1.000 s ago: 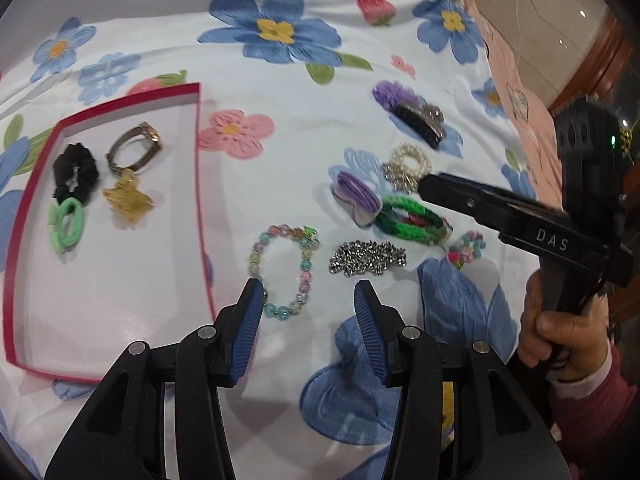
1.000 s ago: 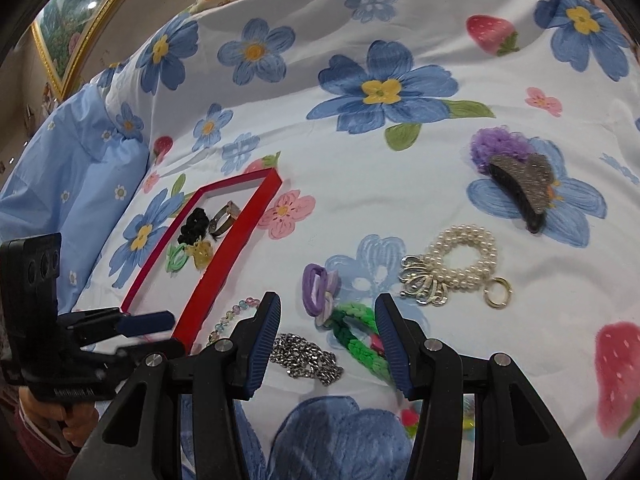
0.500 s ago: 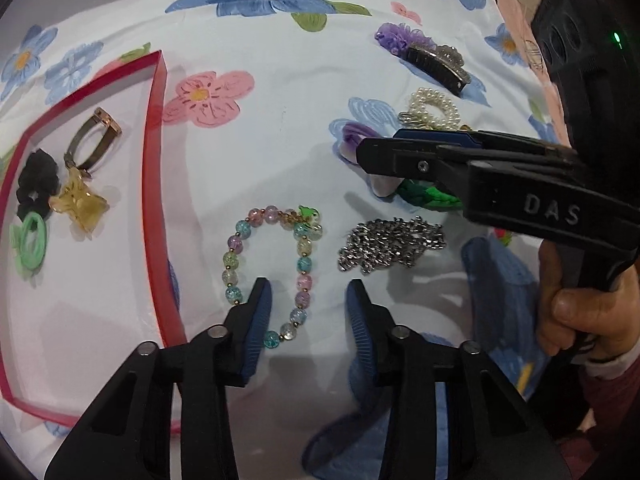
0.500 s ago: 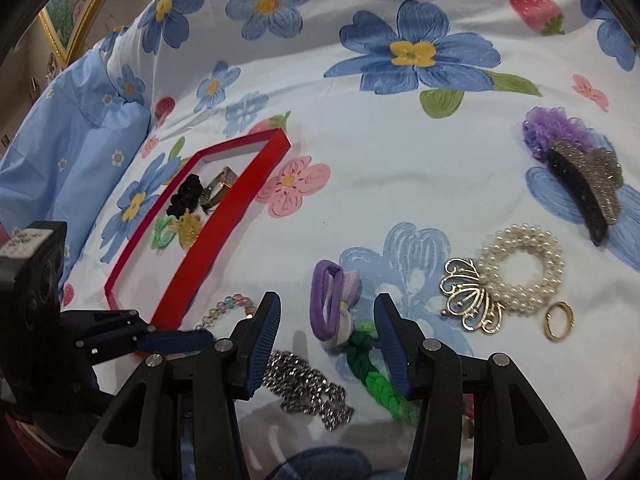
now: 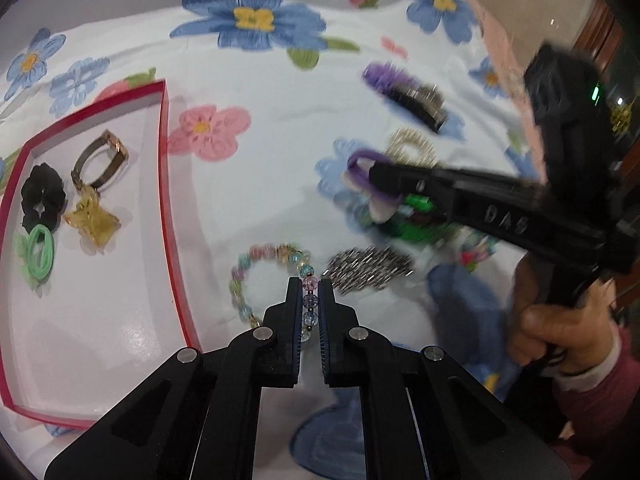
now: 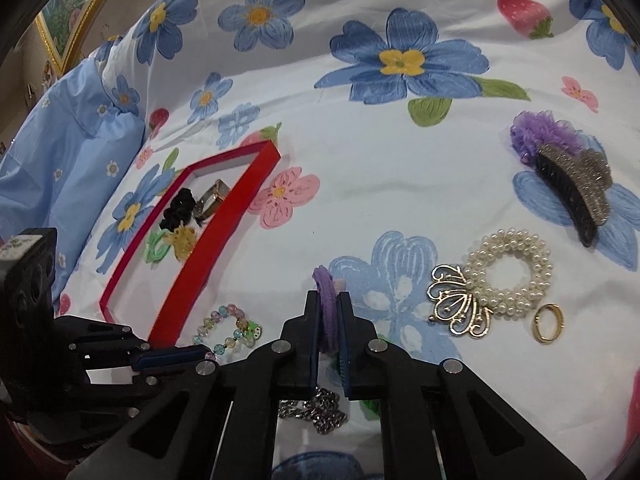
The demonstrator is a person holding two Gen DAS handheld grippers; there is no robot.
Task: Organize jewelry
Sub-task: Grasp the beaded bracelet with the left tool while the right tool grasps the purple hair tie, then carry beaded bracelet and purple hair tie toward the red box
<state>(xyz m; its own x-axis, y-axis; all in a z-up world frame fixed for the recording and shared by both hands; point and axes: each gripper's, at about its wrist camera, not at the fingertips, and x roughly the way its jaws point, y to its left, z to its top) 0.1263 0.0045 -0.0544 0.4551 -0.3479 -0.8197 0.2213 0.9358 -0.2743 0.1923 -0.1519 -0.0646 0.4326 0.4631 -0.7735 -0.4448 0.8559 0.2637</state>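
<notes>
Nearest to me, my left gripper (image 5: 309,284) has its jaws pressed together on the right side of the pastel bead bracelet (image 5: 256,280), which lies on the flowered bedsheet (image 5: 280,80) just beside the red tray (image 5: 163,184); some beads sit between the two pads. In the right wrist view my right gripper (image 6: 329,298) is also clamped, on the purple hair tie (image 6: 326,292), whose loop stands up between the pads. Directly below these jaws, at about 6 o'clock in that view, the silver chain (image 6: 316,408) lies loose, and a green braided band (image 5: 416,216) is partly hidden under the gripper. A little farther, at 3 o'clock of the right gripper, I see the pearl bracelet with a gold filigree charm (image 6: 504,276) and a small gold ring (image 6: 549,323) near it. Farther again, at 2 o'clock, the dark glitter hair claw (image 6: 576,188) rests against a purple scrunchie (image 6: 540,132). The tray is at 10 o'clock of the right gripper and already holds a black scrunchie (image 5: 42,196), a green hair tie (image 5: 38,250), a yellow clip (image 5: 94,220) and a metal bangle (image 5: 100,158). I judge that the step in hand is the grasp of two pieces at once. The next move calls for lifting both slowly, so that the bracelet does not slip out, then carrying them over the red wall to a free part of the tray floor before the jaws are opened.
</notes>
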